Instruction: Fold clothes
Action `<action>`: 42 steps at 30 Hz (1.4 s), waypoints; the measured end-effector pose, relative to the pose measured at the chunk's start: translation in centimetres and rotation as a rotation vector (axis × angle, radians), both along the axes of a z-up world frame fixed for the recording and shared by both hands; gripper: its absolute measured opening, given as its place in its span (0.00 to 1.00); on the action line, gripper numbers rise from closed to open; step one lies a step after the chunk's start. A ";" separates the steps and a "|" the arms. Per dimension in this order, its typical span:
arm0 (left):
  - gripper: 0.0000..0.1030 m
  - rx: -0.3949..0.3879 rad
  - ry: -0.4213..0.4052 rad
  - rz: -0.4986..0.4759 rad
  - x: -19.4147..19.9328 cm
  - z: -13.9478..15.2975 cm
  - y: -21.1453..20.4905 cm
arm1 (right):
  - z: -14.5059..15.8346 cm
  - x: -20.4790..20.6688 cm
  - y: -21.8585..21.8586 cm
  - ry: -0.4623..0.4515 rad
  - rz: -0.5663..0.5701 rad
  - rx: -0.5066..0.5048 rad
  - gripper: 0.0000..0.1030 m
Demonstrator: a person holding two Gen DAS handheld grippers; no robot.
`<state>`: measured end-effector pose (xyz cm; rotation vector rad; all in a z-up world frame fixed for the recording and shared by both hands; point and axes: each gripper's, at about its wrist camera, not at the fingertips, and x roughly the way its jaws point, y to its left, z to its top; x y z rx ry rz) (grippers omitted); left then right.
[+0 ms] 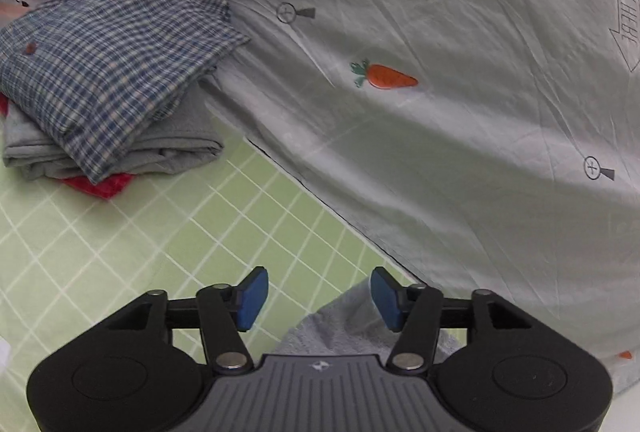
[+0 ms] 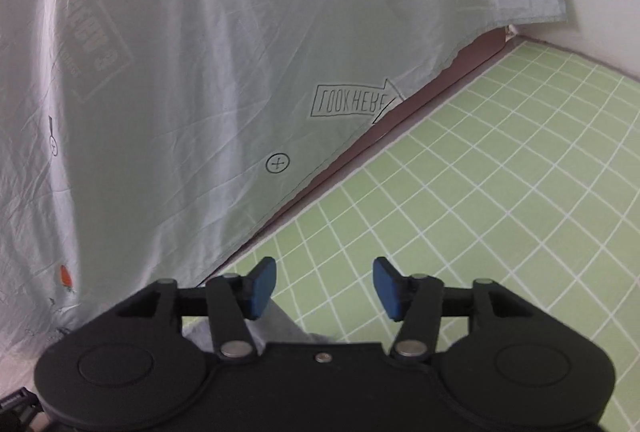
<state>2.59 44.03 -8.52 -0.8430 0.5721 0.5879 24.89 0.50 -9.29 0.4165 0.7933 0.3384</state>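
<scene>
A: What sits far left of the left gripper [image 1: 319,299]?

B: A pile of folded clothes: a checked shirt [image 1: 108,60] on a grey garment [image 1: 172,148] with a red one [image 1: 102,186] beneath, on the green gridded sheet [image 1: 132,252].

A: And ahead?

B: A pale quilt [image 1: 440,120] with a carrot print [image 1: 384,75]. The left jaws stand wide, empty; a grey towel [image 1: 344,324] lies just below them.

A: The right gripper [image 2: 324,288]?

B: Jaws wide, empty, over green sheet; quilt ahead-left, a scrap of grey cloth [image 2: 280,328] under its left finger.
</scene>
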 end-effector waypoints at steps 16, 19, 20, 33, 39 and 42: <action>0.92 0.023 0.262 -0.520 3.5 -8.1 -5.2 | -6.4 -4.7 4.5 0.187 0.275 -0.059 0.95; 0.95 0.002 0.259 -0.576 5.1 -9.2 -5.1 | -7.5 -3.9 6.1 0.206 0.332 -0.097 0.96; 0.99 -0.006 0.253 -0.598 5.6 -9.4 -5.1 | -7.7 -3.7 6.4 0.206 0.347 -0.100 0.97; 0.83 -0.098 0.101 -0.702 6.8 -10.3 -8.8 | -8.5 -4.4 12.1 0.194 0.586 -0.018 0.92; 0.54 -0.194 0.050 -0.554 1.7 -9.1 -10.0 | -7.1 -6.8 12.5 0.195 0.622 0.089 0.40; 0.52 -0.216 0.032 -0.469 -2.6 -7.7 -9.8 | -6.2 -8.3 13.0 0.231 0.673 0.124 0.37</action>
